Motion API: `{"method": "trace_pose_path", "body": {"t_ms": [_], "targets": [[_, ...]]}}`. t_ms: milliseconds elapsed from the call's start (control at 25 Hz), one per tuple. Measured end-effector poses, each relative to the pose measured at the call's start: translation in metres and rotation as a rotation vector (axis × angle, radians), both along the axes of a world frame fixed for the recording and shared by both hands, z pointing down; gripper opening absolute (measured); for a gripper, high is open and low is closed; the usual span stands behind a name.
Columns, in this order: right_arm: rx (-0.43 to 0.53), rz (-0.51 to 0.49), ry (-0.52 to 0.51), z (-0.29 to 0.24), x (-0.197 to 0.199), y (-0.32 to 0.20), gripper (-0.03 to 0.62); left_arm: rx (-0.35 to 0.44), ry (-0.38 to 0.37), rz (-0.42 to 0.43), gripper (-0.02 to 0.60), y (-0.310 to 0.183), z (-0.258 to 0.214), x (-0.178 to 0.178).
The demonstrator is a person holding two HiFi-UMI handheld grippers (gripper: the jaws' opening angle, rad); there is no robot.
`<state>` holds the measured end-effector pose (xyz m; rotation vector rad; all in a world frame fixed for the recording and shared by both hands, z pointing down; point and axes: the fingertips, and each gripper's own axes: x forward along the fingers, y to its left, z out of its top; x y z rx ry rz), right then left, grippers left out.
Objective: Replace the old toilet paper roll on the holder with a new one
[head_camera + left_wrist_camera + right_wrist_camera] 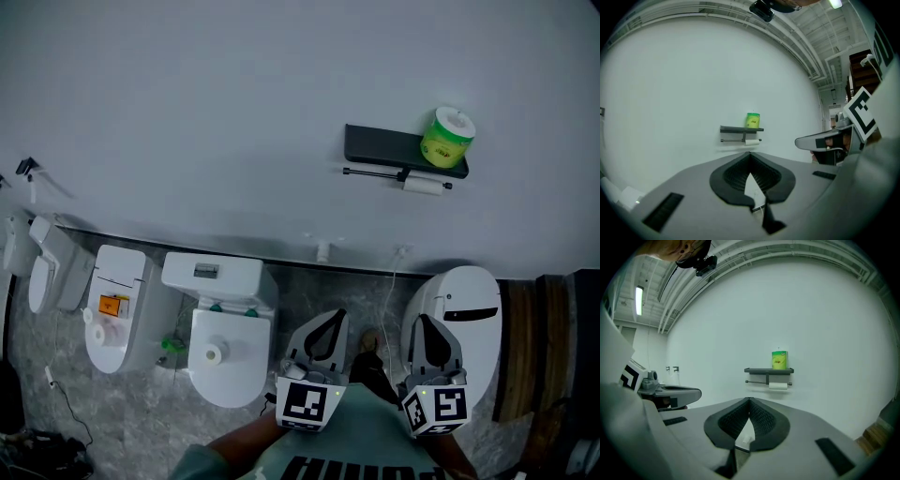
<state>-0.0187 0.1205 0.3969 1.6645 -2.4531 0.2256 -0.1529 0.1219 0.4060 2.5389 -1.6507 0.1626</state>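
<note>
Head view puts the green-wrapped new roll upright on the dark shelf, upper right of the frame, with the old roll on the bar just beneath. I see my left gripper and right gripper clenched on nothing, low in the frame, well apart from the shelf.

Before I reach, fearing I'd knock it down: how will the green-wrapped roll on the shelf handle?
The green-wrapped roll is probably light and squashy, being paper. Upright at the right end of the shelf, it might tip off if nudged. Its wrap may be slippery.
</note>
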Motion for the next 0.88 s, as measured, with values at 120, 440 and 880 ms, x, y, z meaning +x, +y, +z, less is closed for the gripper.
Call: {"method": "trace_pose_path", "body": {"t_ms": [120, 440, 880], "targets": [[0.002, -0.015, -0.013, 0.0, 0.001, -0.017, 0.008, 0.011, -0.014, -0.021, 0.005, -0.013, -0.002, 0.001], [0.0, -0.047, -0.041, 0.001, 0.025, -0.07, 0.008, -0.013, -0.046, -0.04, 0.005, -0.062, -0.003, 0.027], [0.0, -0.096, -0.106, -0.001, 0.069, -0.161, 0.008, -0.011, -0.073, -0.108, 0.004, -0.146, -0.008, 0.066]]}}
